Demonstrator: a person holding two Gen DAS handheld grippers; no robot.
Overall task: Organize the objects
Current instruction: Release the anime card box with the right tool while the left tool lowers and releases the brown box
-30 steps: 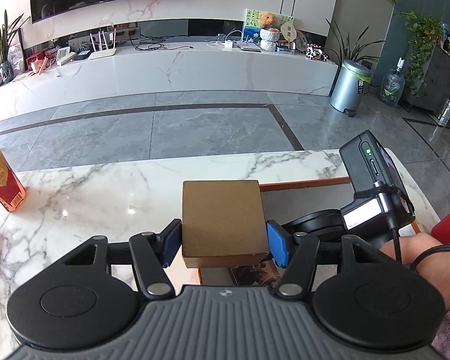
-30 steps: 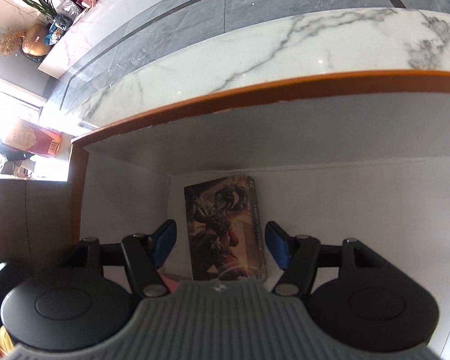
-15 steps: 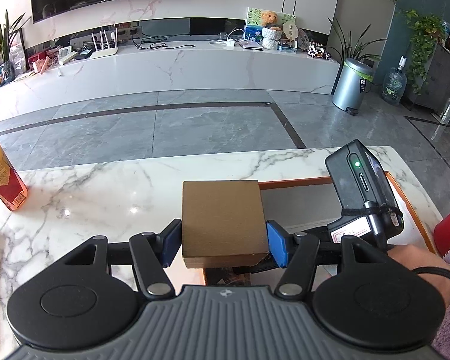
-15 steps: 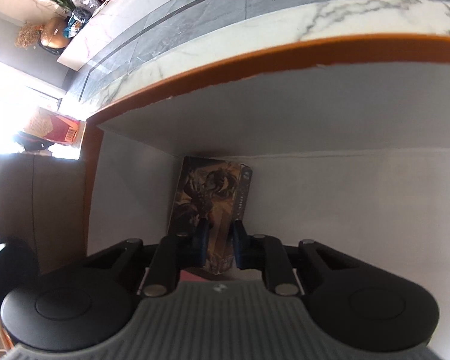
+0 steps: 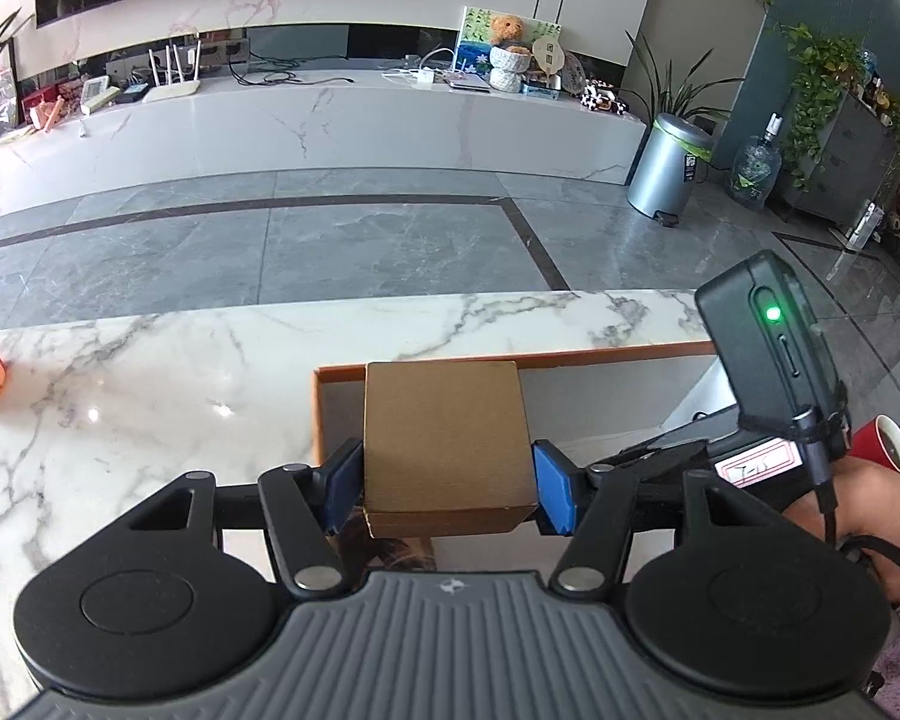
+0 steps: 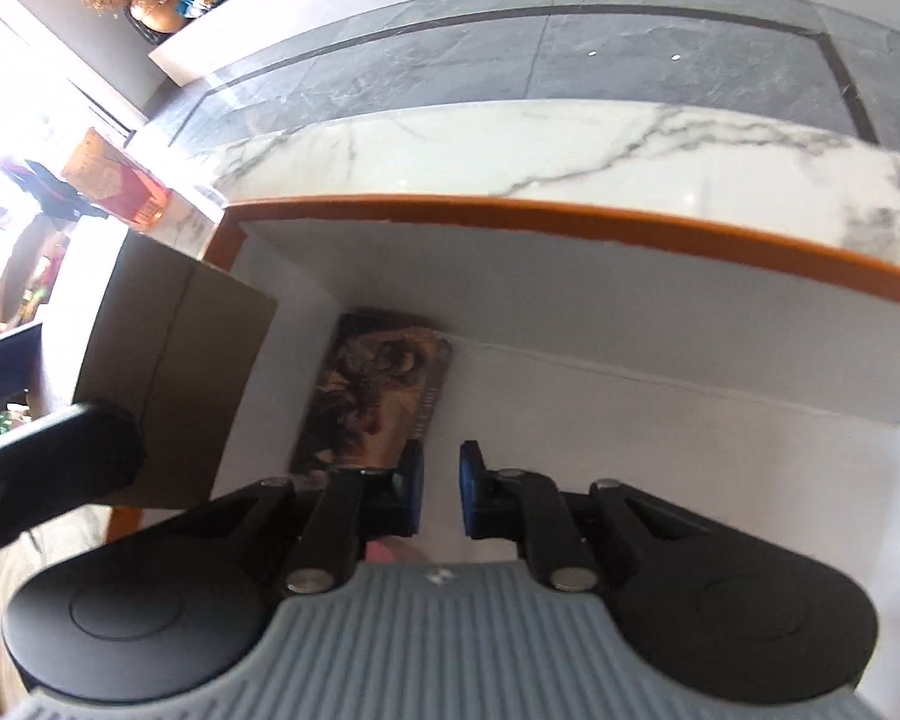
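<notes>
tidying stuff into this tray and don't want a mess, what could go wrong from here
1. The right gripper has its jaws closing with nothing between them. The illustrated box lies just beside one pad, so the gripper may miss it or nudge it.
2. The left gripper holds the brown box over a corner of the orange-rimmed tray, near the right gripper. Lowering it now could bump that gripper or land on the illustrated box.
</notes>
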